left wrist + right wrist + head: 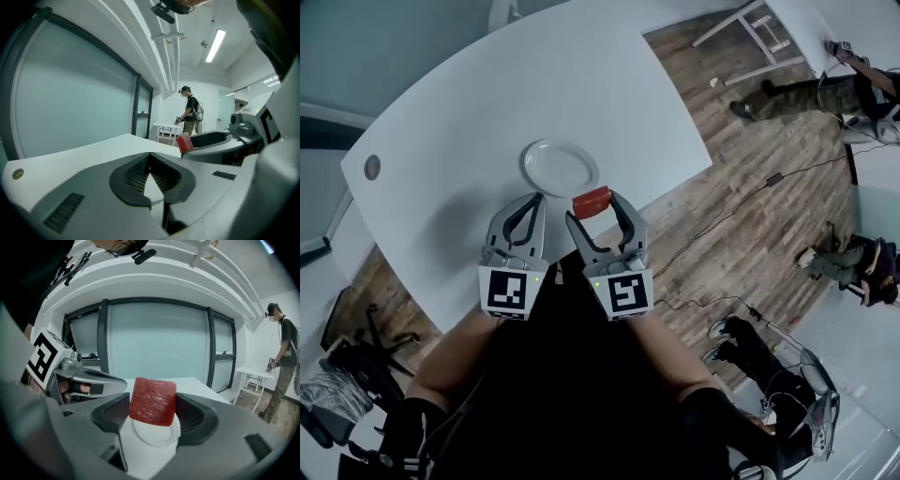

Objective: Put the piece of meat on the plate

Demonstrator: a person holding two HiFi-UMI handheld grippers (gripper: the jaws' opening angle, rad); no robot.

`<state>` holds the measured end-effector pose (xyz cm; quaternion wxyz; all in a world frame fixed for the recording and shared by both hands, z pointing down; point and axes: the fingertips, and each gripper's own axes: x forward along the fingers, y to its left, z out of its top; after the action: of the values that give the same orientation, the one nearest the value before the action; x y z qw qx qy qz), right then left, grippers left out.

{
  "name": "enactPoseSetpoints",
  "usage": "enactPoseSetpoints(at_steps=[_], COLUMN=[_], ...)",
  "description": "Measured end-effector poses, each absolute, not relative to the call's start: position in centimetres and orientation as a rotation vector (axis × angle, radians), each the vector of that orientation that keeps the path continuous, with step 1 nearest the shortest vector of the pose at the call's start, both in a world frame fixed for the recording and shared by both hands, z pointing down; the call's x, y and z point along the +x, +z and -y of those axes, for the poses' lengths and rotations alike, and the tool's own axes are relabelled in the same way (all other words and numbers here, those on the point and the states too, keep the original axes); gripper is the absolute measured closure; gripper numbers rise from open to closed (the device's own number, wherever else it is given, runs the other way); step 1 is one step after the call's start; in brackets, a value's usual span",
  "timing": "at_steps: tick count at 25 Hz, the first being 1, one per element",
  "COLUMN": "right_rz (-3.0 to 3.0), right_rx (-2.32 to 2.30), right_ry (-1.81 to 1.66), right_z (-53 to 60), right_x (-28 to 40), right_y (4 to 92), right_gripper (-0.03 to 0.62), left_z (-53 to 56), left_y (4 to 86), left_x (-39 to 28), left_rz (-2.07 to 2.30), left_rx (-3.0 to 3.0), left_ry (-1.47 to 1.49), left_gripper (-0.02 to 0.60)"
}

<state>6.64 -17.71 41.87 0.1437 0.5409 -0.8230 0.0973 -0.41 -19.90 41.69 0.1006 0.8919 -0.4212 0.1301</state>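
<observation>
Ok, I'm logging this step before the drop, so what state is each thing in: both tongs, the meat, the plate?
left tongs: shut, empty.
right tongs: shut on the piece of meat.
piece of meat: held up off the table, not yet on the plate.
plate: empty, lying flat on the white table.

Meat: red, squarish slab with pale flecks.
Meat, hold: pinched on two sides between the right tongs.
Meat, pose: on edge, slightly tilted, lifted off the surface.
Meat, place: at the plate's near rim, not touching it.
Plate: round, white, lying flat on the white surface.
</observation>
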Motion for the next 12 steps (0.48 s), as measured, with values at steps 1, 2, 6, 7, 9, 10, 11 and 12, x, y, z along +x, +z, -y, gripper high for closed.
enactPoseSetpoints(at_steps=[1, 2, 6, 7, 9, 10, 11, 12], right_rz=[2.364, 2.357, 2.351, 2.35, 2.351, 2.352, 2.351, 2.349], right_rx=[1.548, 1.533, 1.461, 1.443, 1.41, 1.396, 1.385, 1.377], right_ry=[0.296, 0.312, 0.348, 0.355, 0.368, 0.377, 0.387, 0.395], right_z=[17.8, 18.0, 18.9, 19.2, 19.9, 20.1, 20.3, 20.6], right_x=[6.6, 6.5, 5.6, 5.5, 5.5, 5.5, 5.6, 5.6], right_y=[42.5, 43.1, 45.4, 46.0, 47.0, 47.4, 47.9, 48.3], right_gripper=[0.286, 0.287, 0.287, 0.286, 0.287, 0.287, 0.287, 0.287], left_z=[20.0, 20.1, 20.8, 21.0, 21.3, 21.3, 21.4, 21.5], left_y=[42.1, 42.6, 44.4, 44.9, 45.9, 46.4, 46.8, 47.2], left_x=[-0.5, -0.6, -1.0, -1.0, -0.8, -0.6, -0.5, -0.4], left_rz=[1.247, 1.251, 1.267, 1.27, 1.275, 1.279, 1.285, 1.292], left_rx=[2.622, 2.613, 2.578, 2.571, 2.552, 2.541, 2.531, 2.521], left_ry=[0.396, 0.406, 0.442, 0.454, 0.482, 0.496, 0.506, 0.511], left_gripper=[0.578, 0.578, 0.578, 0.578, 0.578, 0.578, 0.578, 0.578])
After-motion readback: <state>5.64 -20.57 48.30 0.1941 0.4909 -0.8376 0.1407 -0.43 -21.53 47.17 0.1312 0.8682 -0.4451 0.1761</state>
